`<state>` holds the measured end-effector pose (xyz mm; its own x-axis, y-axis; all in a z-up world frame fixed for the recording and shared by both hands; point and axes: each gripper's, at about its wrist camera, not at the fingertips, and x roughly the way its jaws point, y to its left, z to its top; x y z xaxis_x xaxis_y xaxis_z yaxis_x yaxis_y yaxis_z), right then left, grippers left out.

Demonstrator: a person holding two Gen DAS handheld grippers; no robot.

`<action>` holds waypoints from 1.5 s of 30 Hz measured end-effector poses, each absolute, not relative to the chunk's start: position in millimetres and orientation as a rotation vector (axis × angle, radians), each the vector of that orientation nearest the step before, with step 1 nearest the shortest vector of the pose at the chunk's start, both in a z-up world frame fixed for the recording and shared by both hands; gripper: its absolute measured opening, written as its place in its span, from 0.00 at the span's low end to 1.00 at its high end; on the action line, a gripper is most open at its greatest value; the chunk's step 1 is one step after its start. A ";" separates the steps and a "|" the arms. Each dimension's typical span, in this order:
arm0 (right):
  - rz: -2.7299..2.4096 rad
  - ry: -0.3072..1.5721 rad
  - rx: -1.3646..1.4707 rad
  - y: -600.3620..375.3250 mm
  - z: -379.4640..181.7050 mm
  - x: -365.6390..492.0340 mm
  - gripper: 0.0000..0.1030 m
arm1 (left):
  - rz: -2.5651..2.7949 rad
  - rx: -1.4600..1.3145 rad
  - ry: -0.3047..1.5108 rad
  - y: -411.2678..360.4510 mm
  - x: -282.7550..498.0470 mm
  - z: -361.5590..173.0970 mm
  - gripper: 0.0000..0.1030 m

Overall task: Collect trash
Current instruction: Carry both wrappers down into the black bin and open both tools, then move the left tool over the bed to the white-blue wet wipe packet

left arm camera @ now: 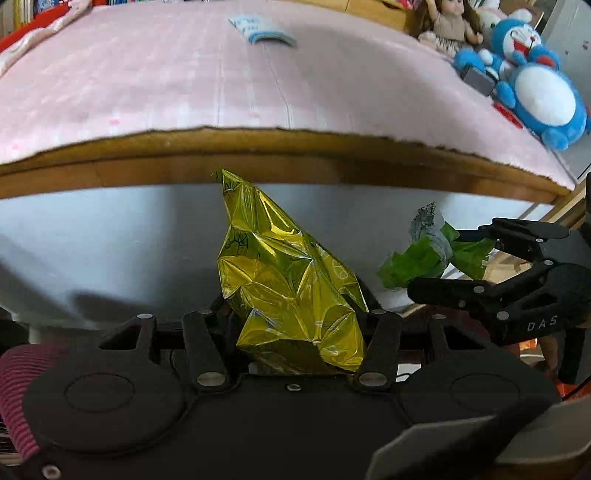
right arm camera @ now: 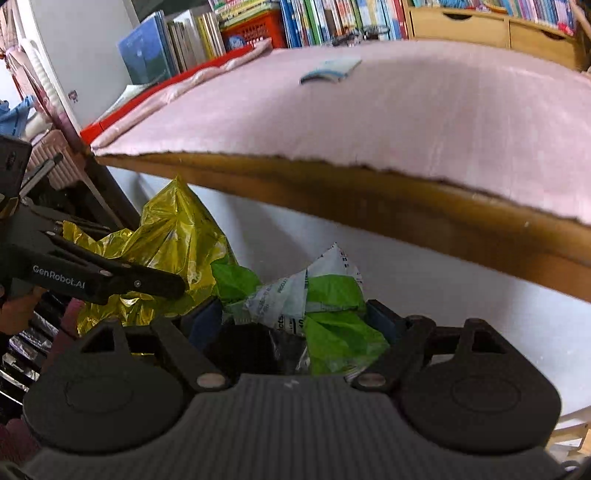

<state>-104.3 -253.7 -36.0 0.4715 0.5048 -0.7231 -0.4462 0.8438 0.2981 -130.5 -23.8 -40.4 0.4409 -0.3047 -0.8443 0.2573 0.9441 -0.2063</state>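
Evidently both pieces of trash are already off the bed and carried in the air in front of its wooden frame [left arm camera: 295, 162], each in its own gripper, which I judge is so that both can go to a bin in one trip; no bin shows in either view.

The left gripper [left arm camera: 295, 328] pinches the crumpled yellow foil wrapper [left arm camera: 280, 280] by its lower end, the jaws about half closed with the foil filling the gap between them, so that the rest of it stands up stiffly above the fingers; seen from the right wrist, the same yellow foil wrapper [right arm camera: 173, 236] bulges out around one black finger [right arm camera: 147, 284].

The right gripper [right arm camera: 295, 328] has the green and white wrapper [right arm camera: 332, 302] between jaws set fairly wide; the bunched paper seems to span them and press on both sides, though the pads are hidden under it, so the hold is probably loose rather than firm; from the left wrist the green and white wrapper [left arm camera: 428, 251] sticks out past the right gripper's fingers [left arm camera: 443, 291].

One more scrap, a pale blue wrapper [left arm camera: 262, 29], lies on the pink bed cover [left arm camera: 147, 81], well apart from both grippers, near the stuffed toys [left arm camera: 535, 85].
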 end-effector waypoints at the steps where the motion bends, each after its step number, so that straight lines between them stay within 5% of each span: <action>1: 0.586 0.917 0.067 -252.6 -39.0 -104.6 0.85 | -0.352 -0.046 1.067 -25.3 -128.6 -43.2 0.50; 14: 0.627 0.948 0.029 -242.3 -51.5 -105.3 0.92 | -0.355 0.023 1.117 -40.8 -115.3 -60.9 0.56; 23: 0.602 0.920 0.025 -246.0 -46.9 -107.7 0.94 | -0.343 0.041 1.078 -43.3 -120.4 -52.8 0.73; 45: 0.351 0.592 0.101 -283.6 23.0 -94.0 0.94 | -0.237 -0.097 0.607 -16.8 -52.1 71.2 0.86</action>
